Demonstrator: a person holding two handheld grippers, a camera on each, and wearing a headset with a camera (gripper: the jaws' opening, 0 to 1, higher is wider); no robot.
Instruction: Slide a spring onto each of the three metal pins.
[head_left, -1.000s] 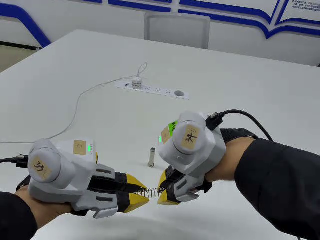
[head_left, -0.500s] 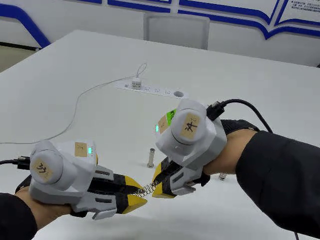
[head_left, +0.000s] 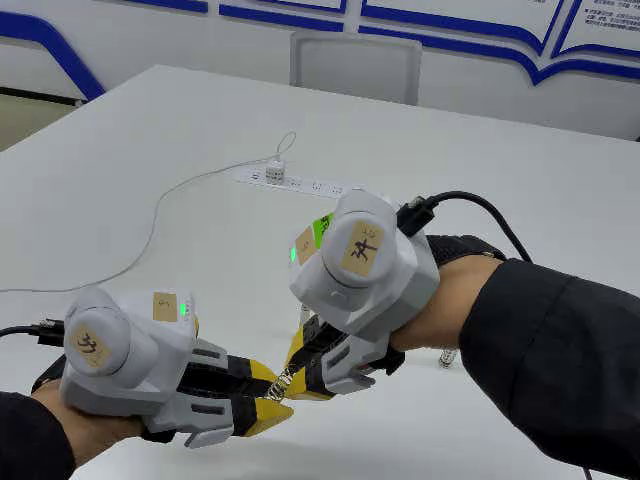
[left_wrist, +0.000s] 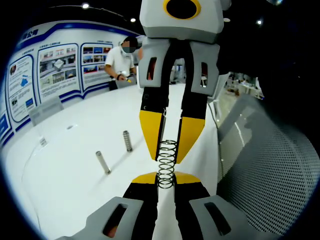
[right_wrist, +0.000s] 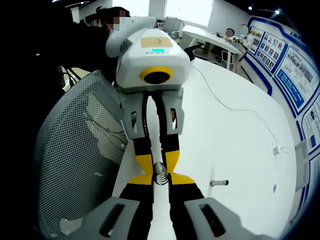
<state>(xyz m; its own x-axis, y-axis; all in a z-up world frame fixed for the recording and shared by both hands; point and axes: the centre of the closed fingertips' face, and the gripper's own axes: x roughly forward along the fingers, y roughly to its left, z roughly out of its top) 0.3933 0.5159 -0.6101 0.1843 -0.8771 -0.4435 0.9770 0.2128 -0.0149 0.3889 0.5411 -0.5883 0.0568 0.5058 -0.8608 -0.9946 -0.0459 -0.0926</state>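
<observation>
A small steel spring (head_left: 283, 380) hangs between my two grippers, low over the white table (head_left: 200, 120). My left gripper (head_left: 268, 393) is shut on its near end; in the left gripper view the spring (left_wrist: 166, 162) rises from my yellow tips (left_wrist: 165, 179). My right gripper (head_left: 298, 364) pinches the other end, and its yellow fingers (left_wrist: 150, 132) come down from the top of that view. In the right gripper view the spring (right_wrist: 160, 173) sits at my tips. A bare metal pin (left_wrist: 103, 162) stands on the table beside a pin (left_wrist: 128, 141) with coils around it.
A power strip (head_left: 300, 183) with a white plug and a thin cable (head_left: 150, 225) lies mid-table. A grey chair (head_left: 355, 62) stands at the far edge. A mesh chair back (right_wrist: 85, 145) is close by the table's near side. A person (left_wrist: 120, 62) stands far off.
My right gripper has risen and come in toward the left one. The spring between them is now shorter and tilted upward. The bare pin has gone behind the right gripper.
</observation>
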